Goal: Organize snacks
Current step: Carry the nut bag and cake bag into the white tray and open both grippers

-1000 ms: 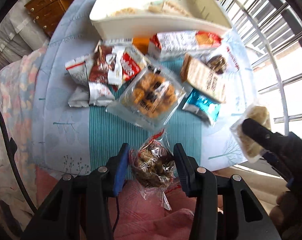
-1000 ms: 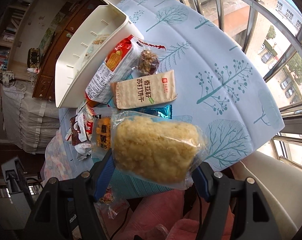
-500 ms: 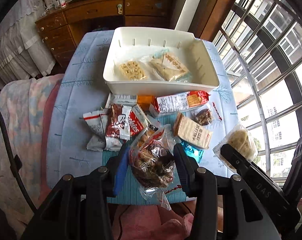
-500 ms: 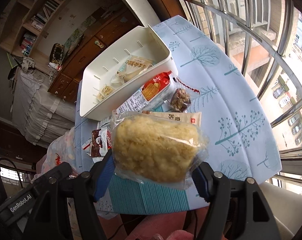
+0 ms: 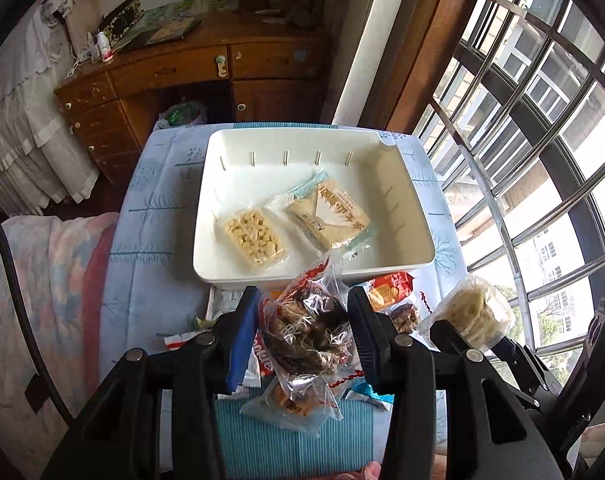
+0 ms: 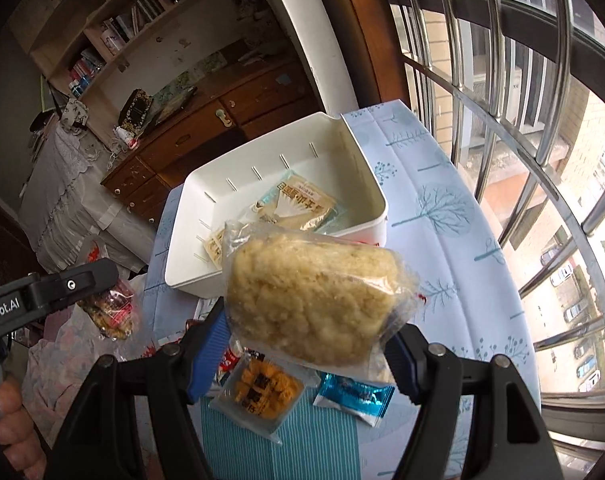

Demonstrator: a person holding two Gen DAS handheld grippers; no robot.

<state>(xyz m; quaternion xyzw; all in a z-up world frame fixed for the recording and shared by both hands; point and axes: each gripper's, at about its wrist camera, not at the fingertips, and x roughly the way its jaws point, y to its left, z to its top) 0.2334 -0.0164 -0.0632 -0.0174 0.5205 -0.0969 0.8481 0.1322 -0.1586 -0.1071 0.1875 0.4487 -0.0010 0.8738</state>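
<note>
Snacks were being gathered from a small table into a white plastic bin (image 5: 416, 236), and both handheld grippers carried one. At the bottom centre of the left wrist view, the left gripper (image 5: 304, 330) had its jaws clamped on a clear packet of dark brown snacks (image 5: 308, 332), held above the clutter just below the bin's near wall. At the bottom centre of the right wrist view, the right gripper (image 6: 306, 324) had its jaws spread wide but pressed against both ends of a clear bag holding a pale crumbly cake (image 6: 310, 300), which hung in front of the bin's near rim. The bin sat in the middle of both views on a pale blue tree-patterned tablecloth (image 6: 454, 240), with window bars to the right. Two wrapped snacks already lay inside it: a pack of pale nut brittle (image 5: 254, 242) at lower left and a cream biscuit pack (image 5: 330, 216) beside it. Loose on the table, low in the right wrist view, were a clear pack of orange cookies (image 6: 262, 392) and a blue foil packet (image 6: 354, 396). The step in hand appeared to be carrying both packets to the bin. The next move would likely call for bringing each gripper over the bare floor of the bin and opening the jaws there.
</note>
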